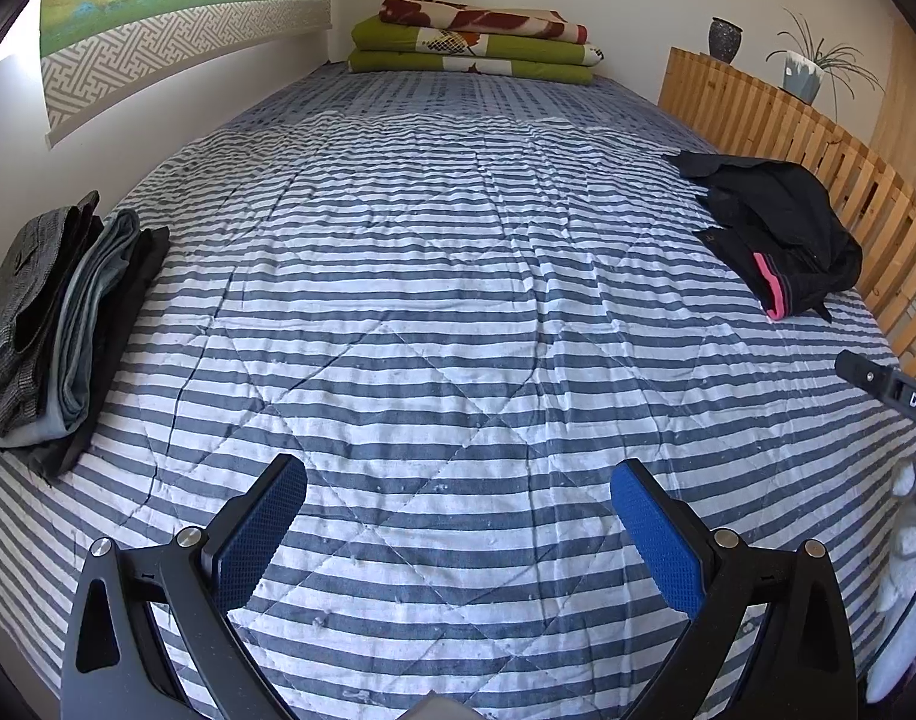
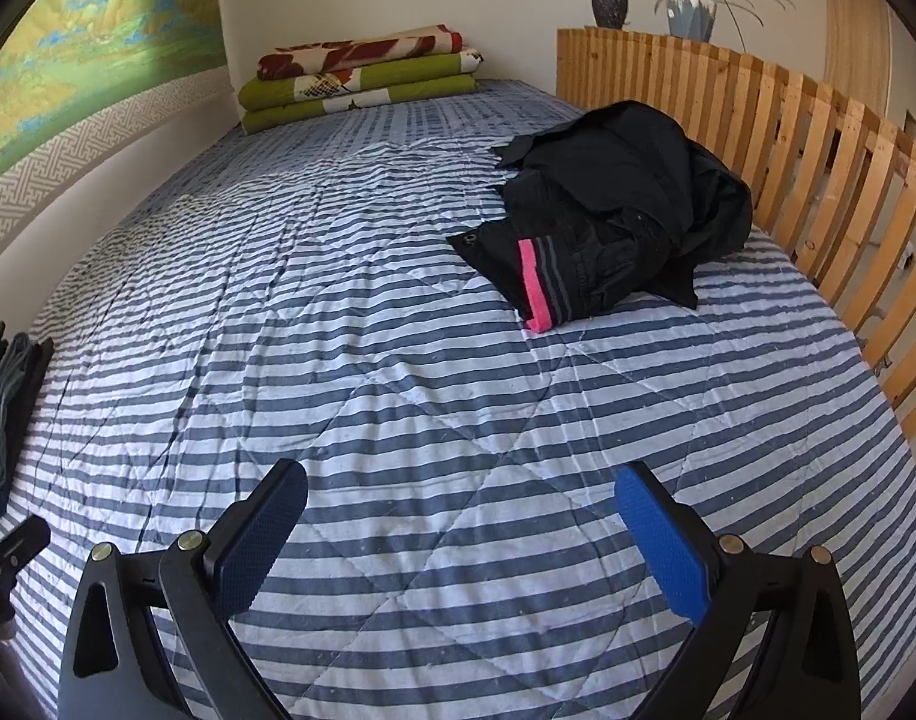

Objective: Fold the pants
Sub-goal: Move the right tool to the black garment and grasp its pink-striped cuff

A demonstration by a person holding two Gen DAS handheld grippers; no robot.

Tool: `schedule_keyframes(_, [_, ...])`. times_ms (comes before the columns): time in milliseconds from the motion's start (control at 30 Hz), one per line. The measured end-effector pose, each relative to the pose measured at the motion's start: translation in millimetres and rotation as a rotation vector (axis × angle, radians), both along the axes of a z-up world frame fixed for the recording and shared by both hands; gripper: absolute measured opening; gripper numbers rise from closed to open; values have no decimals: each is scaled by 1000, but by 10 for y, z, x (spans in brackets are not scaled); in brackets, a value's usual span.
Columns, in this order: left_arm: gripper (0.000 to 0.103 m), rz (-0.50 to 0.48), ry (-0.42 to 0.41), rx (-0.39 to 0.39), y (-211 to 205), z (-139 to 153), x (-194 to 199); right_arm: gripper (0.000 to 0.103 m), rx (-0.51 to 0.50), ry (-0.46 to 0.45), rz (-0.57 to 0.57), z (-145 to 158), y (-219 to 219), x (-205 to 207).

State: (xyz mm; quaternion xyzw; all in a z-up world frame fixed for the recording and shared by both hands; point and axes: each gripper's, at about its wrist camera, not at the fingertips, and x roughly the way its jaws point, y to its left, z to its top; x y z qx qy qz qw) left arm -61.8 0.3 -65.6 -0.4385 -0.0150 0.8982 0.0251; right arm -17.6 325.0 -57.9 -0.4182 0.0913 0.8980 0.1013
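Lying in a crumpled heap, the black pants [image 2: 625,210] sit on the striped bed cover [image 2: 398,360], close to the wooden slat rail [image 2: 817,180]. Their pink cuff stripe [image 2: 532,285] points away from the rail, toward the middle of the bed. The right gripper [image 2: 460,531] hangs over the bed with its blue pads spread wide and nothing between them; the pants are ahead of it and a bit toward the rail. The left gripper [image 1: 458,531] is also spread wide and holds nothing, and it is farther from the rail. So the right gripper looks nearer and would likely reach first. A stack of folded pants [image 1: 62,330] rests at the bed edge far from the rail.
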Motion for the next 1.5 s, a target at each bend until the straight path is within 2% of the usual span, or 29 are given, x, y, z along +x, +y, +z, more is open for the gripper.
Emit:
schedule_keyframes(133, [102, 8, -12, 19, -53, -11, -40, 95, -89, -21, -99, -22, 509, -146])
schedule_keyframes(300, [102, 1, -17, 30, -66, -19, -73, 84, -92, -32, -176, 1, 978, -349])
schedule_keyframes(467, [101, 10, -20, 38, -104, -88, -127, 75, -35, -57, -179, 29, 1241, -671])
schedule_keyframes(600, [101, 1, -27, 33, -93, -143, -172, 74, -65, -103, -206, -63, 1440, -1019])
schedule_keyframes(733, [100, -12, -21, 14, -51, -171, -180, 63, -127, -136, -229, -214, 1564, -1325])
schedule_keyframes(833, [99, -15, -25, 16, -69, -185, -193, 62, -141, -157, -257, -326, 1607, -1499])
schedule_keyframes(900, [97, -11, -25, 18, -100, -192, -195, 51, -146, -159, -278, -372, 1622, -1563])
schedule_keyframes(967, [97, -5, -25, 22, -136, -196, -189, 33, -155, -176, -287, -422, 1633, -1603])
schedule_keyframes(1000, [97, -4, -26, 25, -159, -199, -181, 28, -150, -182, -288, -433, 1639, -1616])
schedule_keyframes(1033, [96, -1, -26, 27, -181, -200, -178, 18, -145, -181, -281, -428, 1638, -1611])
schedule_keyframes(1067, [96, 3, -25, 30, -210, -198, -174, 13, -149, -171, -281, -410, 1648, -1593])
schedule_keyframes(1167, [95, 11, -21, 39, -273, -176, -157, 9, -189, -140, -262, -332, 1644, -1470])
schedule_keyframes(1300, [94, 9, -8, 47, -326, -119, -127, 7, -160, -115, -178, -173, 1422, -1282])
schedule_keyframes(1367, [94, 5, 6, 45, -349, -78, -110, 7, -139, -93, -119, -65, 1212, -1162])
schedule_keyframes(1500, [94, 23, 26, 56, -437, 0, -110, 6, -52, -78, 59, 118, 500, -881])
